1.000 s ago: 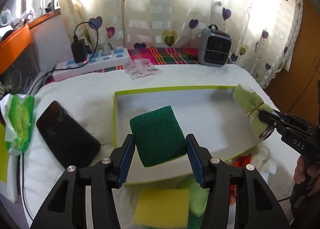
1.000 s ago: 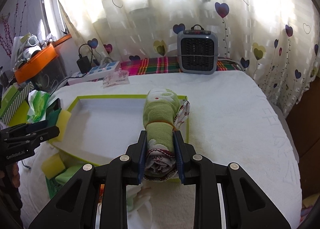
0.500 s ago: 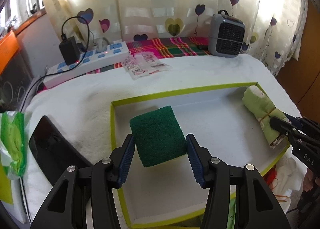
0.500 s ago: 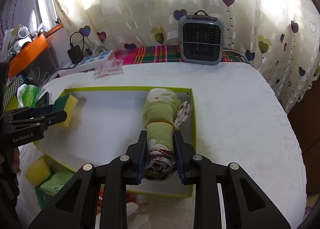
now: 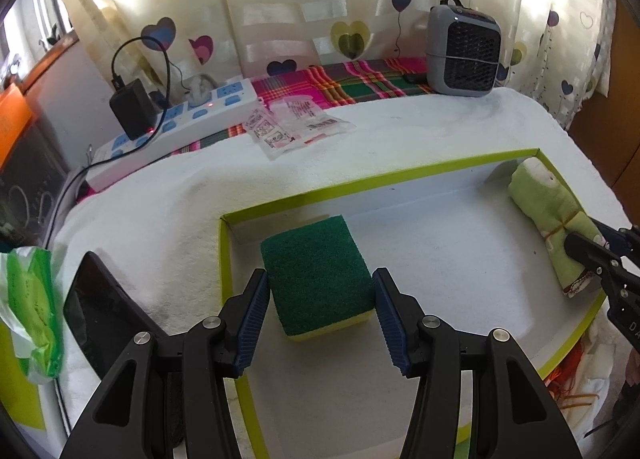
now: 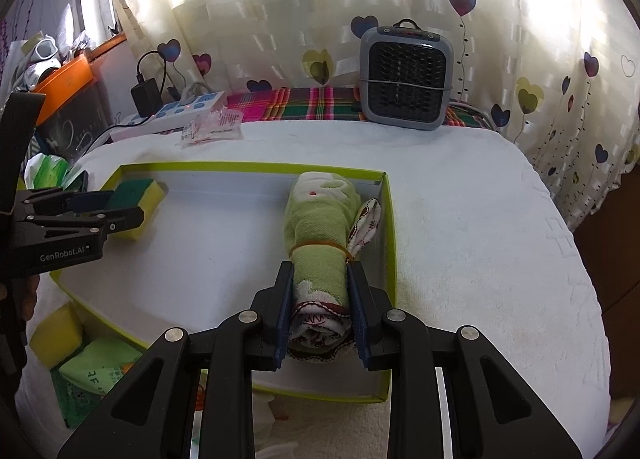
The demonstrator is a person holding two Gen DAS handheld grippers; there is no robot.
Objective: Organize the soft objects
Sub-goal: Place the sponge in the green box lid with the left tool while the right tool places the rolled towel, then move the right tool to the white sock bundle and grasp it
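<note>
Green-topped sponge (image 5: 318, 273) sits flat btwn left gripper (image 5: 318, 313) pads, slim gaps both sides, so not clamped; near left corner of tray (image 5: 380, 175). Right gripper (image 6: 320, 311) jaws easing apart, narrow, rolled green towel (image 6: 320, 219) btwn them, pads touching its sides, lying along tray's right wall ahead of tips.

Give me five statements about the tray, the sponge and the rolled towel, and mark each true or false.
1. The sponge lies inside the green-rimmed tray. True.
2. The sponge's green scouring side faces down. False: it faces up, yellow below.
3. The rolled towel lies by the tray's right wall. True.
4. An elastic band circles the towel. True.
5. The heater stands inside the tray. False: it stands behind it, by the curtain.
</note>
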